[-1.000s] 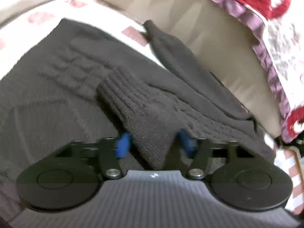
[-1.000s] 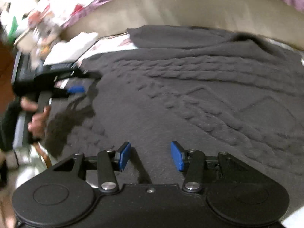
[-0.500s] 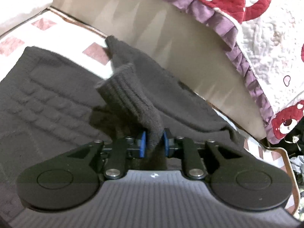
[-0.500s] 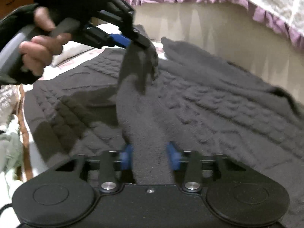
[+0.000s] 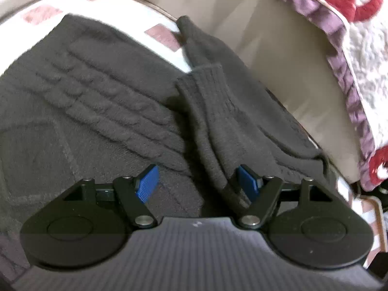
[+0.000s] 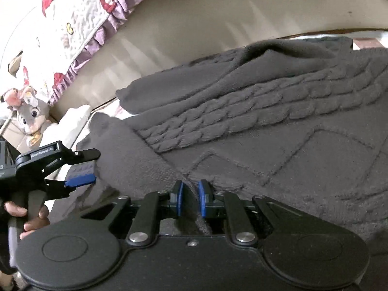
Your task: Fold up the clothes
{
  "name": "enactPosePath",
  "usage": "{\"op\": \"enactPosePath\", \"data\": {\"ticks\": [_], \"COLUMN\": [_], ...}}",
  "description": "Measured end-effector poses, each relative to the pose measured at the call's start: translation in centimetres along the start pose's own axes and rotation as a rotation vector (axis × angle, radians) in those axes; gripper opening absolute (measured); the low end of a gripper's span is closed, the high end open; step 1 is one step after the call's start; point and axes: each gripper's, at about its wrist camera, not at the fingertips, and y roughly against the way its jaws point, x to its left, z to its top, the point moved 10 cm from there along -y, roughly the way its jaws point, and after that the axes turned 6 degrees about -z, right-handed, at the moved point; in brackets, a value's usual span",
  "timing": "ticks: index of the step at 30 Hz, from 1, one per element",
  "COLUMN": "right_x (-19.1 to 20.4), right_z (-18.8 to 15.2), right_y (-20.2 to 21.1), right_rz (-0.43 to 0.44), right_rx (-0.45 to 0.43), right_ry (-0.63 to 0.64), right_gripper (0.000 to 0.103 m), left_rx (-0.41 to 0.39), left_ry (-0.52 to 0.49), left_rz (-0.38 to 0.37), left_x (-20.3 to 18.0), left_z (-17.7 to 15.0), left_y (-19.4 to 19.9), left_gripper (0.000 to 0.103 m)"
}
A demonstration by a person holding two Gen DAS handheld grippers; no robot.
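Since half a second ago left gripper [image 5: 197, 185] fingers opened, dropping the sleeve [image 5: 213, 121]; right gripper [image 6: 189, 197] fingers clamp one dark-grey cable-knit sweater [image 6: 278, 131].

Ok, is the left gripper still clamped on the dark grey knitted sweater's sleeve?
No, the left gripper has its blue fingers spread wide, with the ribbed sleeve lying loose between them.

A dark grey cable-knit sweater [image 6: 278, 126] lies spread flat, its ribbed-cuff sleeve [image 5: 213, 121] apparently folded across the body.

Beige upholstered wall [image 6: 218, 19], frilled quilt [image 6: 80, 24], plush rabbit [image 6: 31, 114].
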Motion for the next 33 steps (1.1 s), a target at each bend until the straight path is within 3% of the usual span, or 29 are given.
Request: {"op": "enactPosePath", "data": {"ticks": [6,7,8,9,11,14,18,20,25,28,31,33], "right_x": [1.1,1.4,1.9,2.5,3.6,4.9,4.8,4.8,3.4,2.8,3.9,5.1], "right_z": [-0.4,-0.3,-0.6,-0.8,-1.7,-3.3,-2.6,-2.3,0.0,0.9,2.0,2.4], "right_y": [-0.3,-0.5,-0.5,-0.4,-0.5,-1.3,-0.6,-0.3,1.2,1.7,3.8,5.3], "right_rz": [0.036,0.059,0.096,0.133,0.195,0.237,0.241,0.244,0.237,0.118,0.006,-0.025], "right_rx": [0.012,0.016,0.031,0.045,0.083,0.151,0.136,0.128,0.048,-0.025,-0.240,-0.364], "right_ry": [0.025,0.020,0.029,0.037,0.061,0.091,0.058,0.041,-0.064,-0.005,0.158,0.248], "right_gripper": [0.017,0.017,0.018,0.017,0.019,0.022,0.031,0.039,0.040,0.042,0.044,0.055], "left_rx": [-0.036,-0.034,-0.028,-0.022,-0.034,-0.072,-0.078,-0.074,-0.016,0.038,0.062,0.052], "left_ry": [0.029,0.004,-0.037,-0.081,-0.138,-0.247,-0.405,-0.398,-0.348,-0.259,-0.187,-0.174], "left_rz": [-0.067,-0.064,-0.056,-0.050,-0.033,0.054,0.236,0.261,0.325,0.320,0.284,0.277], "left_x": [-0.4,-0.7,-0.9,-1.2,-1.8,-2.6,-2.5,-1.8,1.4,3.0,3.5,3.4], "left_z": [0.5,0.4,0.3,0.0,0.1,0.4,-0.3,-0.7,-2.5,-3.1,-3.6,-3.6], "left_y": [-0.4,-0.7,-0.8,-0.8,-0.4,1.2,4.1,6.3,9.2,8.3,7.6,7.4], "left_gripper": [0.067,0.059,0.041,0.034,0.011,0.010,0.010,0.010,0.015,0.019,0.051,0.053]}}
